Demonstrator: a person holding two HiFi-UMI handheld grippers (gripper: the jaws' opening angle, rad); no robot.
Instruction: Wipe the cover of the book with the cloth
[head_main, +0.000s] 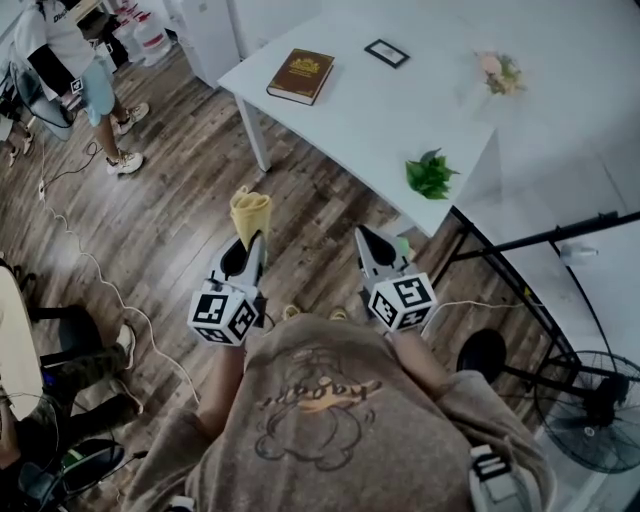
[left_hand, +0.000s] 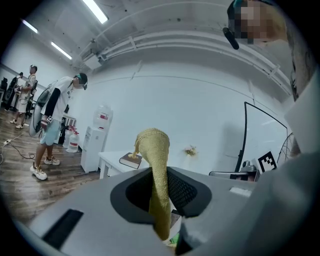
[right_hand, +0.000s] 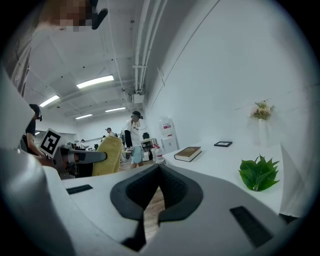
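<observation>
Head view shows the left gripper (head_main: 252, 246) clamped on the yellow cloth (head_main: 250, 208), the right gripper (head_main: 364, 236) closed and empty, the book (head_main: 301, 76) well apart on the table (head_main: 380, 125); approach step, next lowering cloth flat onto the cover

White table (head_main: 370, 110) — brown book (head_main: 300, 76), small frame (head_main: 386, 53), flowers (head_main: 500, 72), green plant (head_main: 431, 175)
</observation>
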